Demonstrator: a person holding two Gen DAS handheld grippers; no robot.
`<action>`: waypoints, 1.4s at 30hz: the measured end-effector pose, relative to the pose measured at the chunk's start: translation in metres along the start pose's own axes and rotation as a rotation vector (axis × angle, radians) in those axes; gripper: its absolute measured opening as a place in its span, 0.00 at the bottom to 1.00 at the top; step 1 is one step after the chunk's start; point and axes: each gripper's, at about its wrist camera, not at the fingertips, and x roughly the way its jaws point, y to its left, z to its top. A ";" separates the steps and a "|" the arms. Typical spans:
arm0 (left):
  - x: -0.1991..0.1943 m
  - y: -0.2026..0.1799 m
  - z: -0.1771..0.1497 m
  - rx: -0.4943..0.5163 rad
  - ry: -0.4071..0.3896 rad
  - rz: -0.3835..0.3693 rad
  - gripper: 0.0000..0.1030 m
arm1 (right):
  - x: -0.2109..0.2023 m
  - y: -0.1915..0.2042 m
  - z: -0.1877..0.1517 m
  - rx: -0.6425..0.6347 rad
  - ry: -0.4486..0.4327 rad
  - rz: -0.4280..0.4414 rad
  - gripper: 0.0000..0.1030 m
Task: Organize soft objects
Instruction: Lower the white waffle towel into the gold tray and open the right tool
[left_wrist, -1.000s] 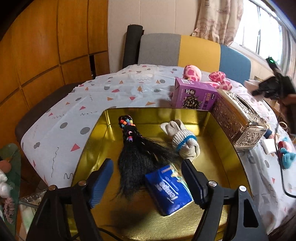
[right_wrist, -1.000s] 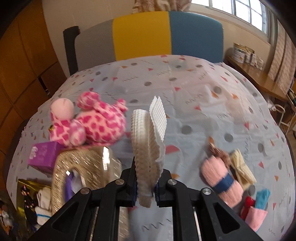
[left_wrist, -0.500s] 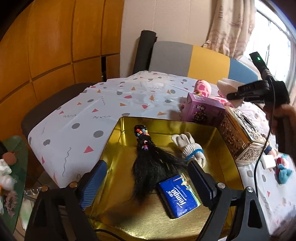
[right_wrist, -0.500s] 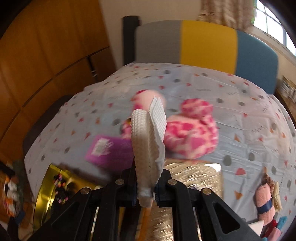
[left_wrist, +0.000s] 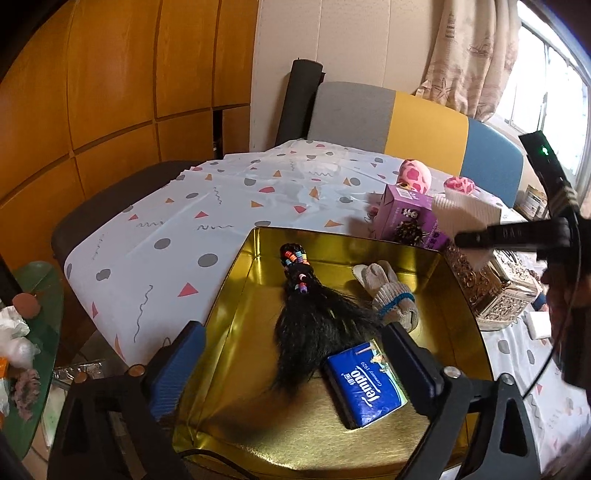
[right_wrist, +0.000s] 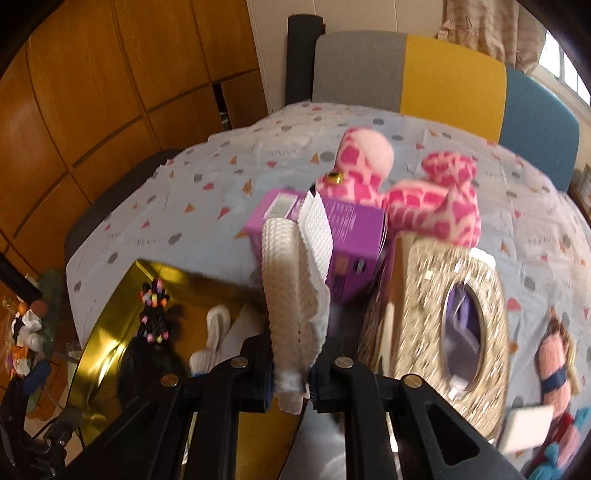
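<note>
Gold tray (left_wrist: 236, 280) holds three items: hairpiece (left_wrist: 314, 321), glove (left_wrist: 391, 295), tissue pack (left_wrist: 365, 384). Left gripper (left_wrist: 291, 373) angled down over the tray, fingers just opening wide, grasping nothing. Right gripper (right_wrist: 290, 384) fingers clamp one white cloth (right_wrist: 291, 280).

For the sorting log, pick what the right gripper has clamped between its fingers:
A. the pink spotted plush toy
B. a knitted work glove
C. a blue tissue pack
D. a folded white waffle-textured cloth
D: the right gripper is shut on the folded white waffle-textured cloth, while the tissue pack and glove lie in the gold tray.
</note>
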 end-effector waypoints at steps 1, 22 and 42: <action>0.000 0.000 0.000 -0.001 0.001 0.000 0.97 | 0.000 0.001 -0.004 0.006 0.007 0.007 0.12; 0.005 0.008 -0.002 -0.034 0.023 0.013 1.00 | 0.029 0.031 -0.030 -0.025 0.070 -0.077 0.19; 0.006 0.004 -0.003 -0.007 0.026 0.048 1.00 | 0.013 0.038 -0.045 -0.041 0.005 -0.109 0.57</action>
